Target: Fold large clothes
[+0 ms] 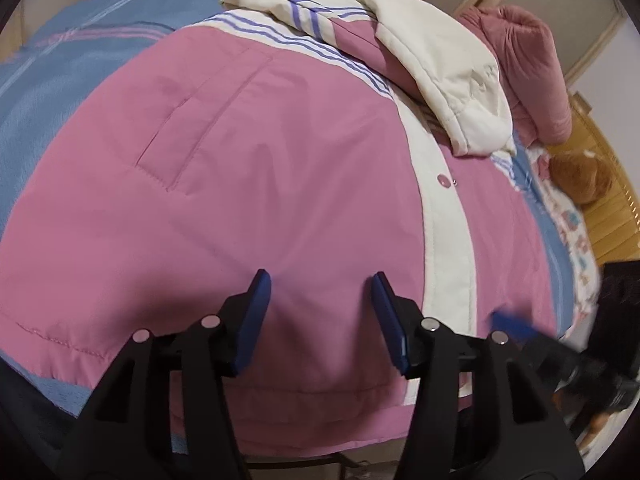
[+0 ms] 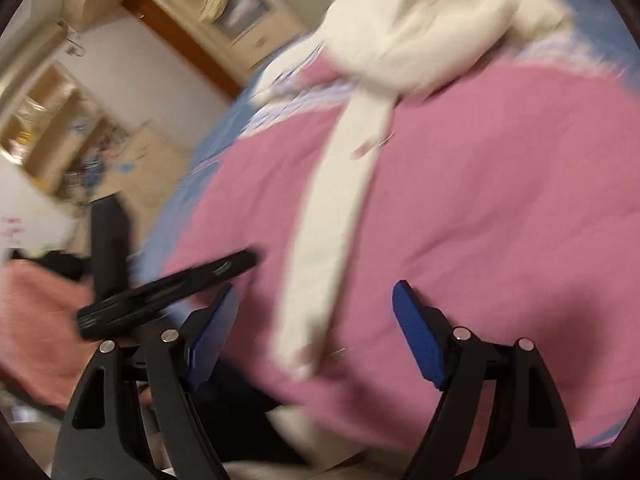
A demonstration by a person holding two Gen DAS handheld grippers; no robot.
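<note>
A large pink jacket (image 1: 248,184) with a cream front placket (image 1: 444,216), purple-striped trim and a cream hood (image 1: 436,68) lies spread flat on a blue bed cover. My left gripper (image 1: 320,280) is open and empty, hovering just above the jacket's lower hem. In the blurred right wrist view the same jacket (image 2: 480,200) fills the frame, with its placket (image 2: 328,240) running down the middle. My right gripper (image 2: 316,292) is open and empty above the hem, astride the placket's lower end. The left gripper (image 2: 168,292) shows as a dark blur at left.
The blue bed cover (image 1: 64,92) extends left and behind the jacket. A folded pink quilt (image 1: 524,64) and a brown plush toy (image 1: 580,176) lie at the bed's far right by a wooden headboard (image 1: 616,216). Cupboards and a doorway (image 2: 172,40) stand beyond the bed.
</note>
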